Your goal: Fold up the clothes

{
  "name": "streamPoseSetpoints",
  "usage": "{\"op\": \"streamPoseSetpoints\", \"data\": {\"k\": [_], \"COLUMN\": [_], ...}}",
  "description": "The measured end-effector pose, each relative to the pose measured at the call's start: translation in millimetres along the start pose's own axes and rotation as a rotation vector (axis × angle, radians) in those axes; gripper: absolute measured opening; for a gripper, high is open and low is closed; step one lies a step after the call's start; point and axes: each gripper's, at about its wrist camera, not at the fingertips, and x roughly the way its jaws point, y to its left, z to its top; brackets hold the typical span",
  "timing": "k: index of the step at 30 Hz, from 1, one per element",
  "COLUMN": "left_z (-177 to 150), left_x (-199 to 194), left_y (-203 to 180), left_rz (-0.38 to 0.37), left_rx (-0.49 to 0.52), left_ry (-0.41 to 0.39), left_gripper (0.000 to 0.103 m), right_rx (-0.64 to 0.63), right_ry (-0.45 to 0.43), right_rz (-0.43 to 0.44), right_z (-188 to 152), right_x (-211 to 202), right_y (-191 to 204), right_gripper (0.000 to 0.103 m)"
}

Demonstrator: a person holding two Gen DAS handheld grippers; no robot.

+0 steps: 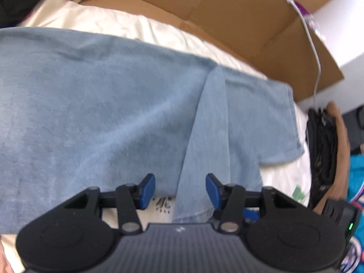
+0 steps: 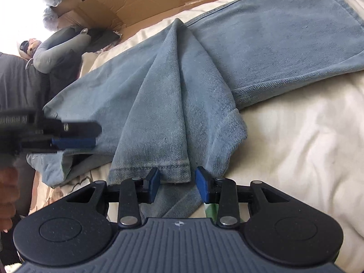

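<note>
The jeans (image 2: 173,95) lay spread across a cream bed sheet (image 2: 295,136), pale blue denim bunched into several long ridges that ran down to a stitched hem (image 2: 159,168) right at the near edge. A flattened cardboard box (image 2: 127,9) lay beyond them, and a heap of dark clothes (image 1: 323,145) sat off to one side.

The step in hand looked like taking hold of the hem end to carry it over for a fold. To do that well, the grip should catch every layer of the hem squarely, not just the top ply, and the far end should stay flat while the cloth is lifted.

The right gripper (image 2: 176,182) stood part open, its blue pads (image 2: 153,185) either side of the hem corner with gaps showing, so the denim sat between the jaws but was not yet pinched. The left gripper (image 1: 180,190) was spread wider, hovering over a raised fold of the jeans and the sheet beneath, holding nothing.
</note>
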Motion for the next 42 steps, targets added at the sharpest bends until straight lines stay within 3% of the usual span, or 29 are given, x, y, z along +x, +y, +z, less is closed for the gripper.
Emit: {"op": "streamPoseSetpoints", "data": {"k": [1,4,8,15,25,30,37,42], "left_z": [-0.2,-0.6,-0.2,3.8,7.1,7.2,8.3,7.8], "left_x": [-0.9,-6.9,-12.0,-3.0,11.5,15.9,12.9,11.6], "left_y": [-0.8,-4.5,-8.0,-8.2,6.3,9.9,20.2,24.3], "left_rz": [0.007,0.025,0.067,0.056,-0.025,-0.009,0.001,-0.001], "left_rx": [0.009,0.056,0.103,0.092,-0.085,-0.080,-0.096,-0.091], "left_ry": [0.012,0.037,0.065,0.023,-0.031,-0.017,-0.035,-0.039], "left_gripper": [0.050,0.050,0.050,0.050,0.050,0.049,0.046,0.044], "right_rx": [-0.006,-0.023,0.018,0.048,-0.100,-0.218,-0.231,-0.250], "right_ry": [0.002,0.002,-0.009,-0.067,-0.100,-0.123,-0.182,-0.211], "right_rz": [-0.005,-0.015,0.024,-0.012,-0.079,-0.167,-0.317,-0.371], "right_z": [0.3,0.0,0.8,2.3,19.2,40.4,85.9,111.5], "right_x": [1.1,2.5,-6.7,-40.6,-69.2,-81.3,-96.3,-92.2], "right_y": [1.9,6.6,-2.3,-21.1,-30.6,-36.6,-67.5,-80.5], "right_gripper": [0.024,0.021,0.010,0.007,0.007,0.006,0.004,0.004]}}
